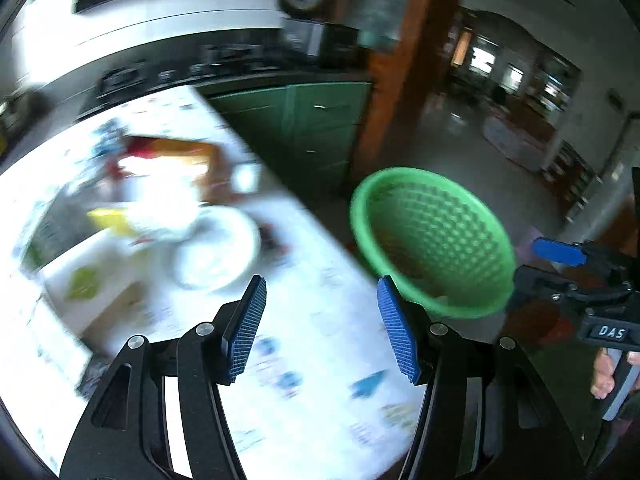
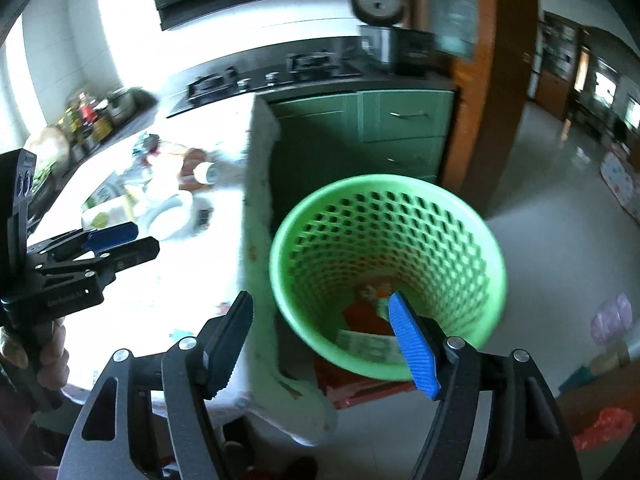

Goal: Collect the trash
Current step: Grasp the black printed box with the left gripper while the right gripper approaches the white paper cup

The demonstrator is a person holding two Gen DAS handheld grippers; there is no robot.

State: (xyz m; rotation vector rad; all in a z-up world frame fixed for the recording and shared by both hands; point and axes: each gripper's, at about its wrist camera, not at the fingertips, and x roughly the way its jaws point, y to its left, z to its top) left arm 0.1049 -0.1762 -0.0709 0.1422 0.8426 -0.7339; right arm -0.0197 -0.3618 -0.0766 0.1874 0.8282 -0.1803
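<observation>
I hold both claws, left claw (image 1: 322,328) and right claw (image 2: 324,344), wide and empty, above the green basket (image 2: 384,276) beside the surface (image 1: 304,360), where light, crumply wrappers (image 1: 108,220) need pinching at an edge

perforated green plastic basket (image 2: 386,276); ribbed blue gripper pads (image 1: 250,330); glossy floor (image 2: 560,240).

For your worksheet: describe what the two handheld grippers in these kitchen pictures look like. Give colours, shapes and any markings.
Both are black two-finger tools with angular, cut-out linkage arms joined by silver round pins. The left gripper carries flat blue ribbed pads on its fingers. The right gripper matches it, with blue pads as well. Seen from the left wrist camera, the right gripper's body bears white lettering reading "DAS". No cables or sleeves show.
</observation>
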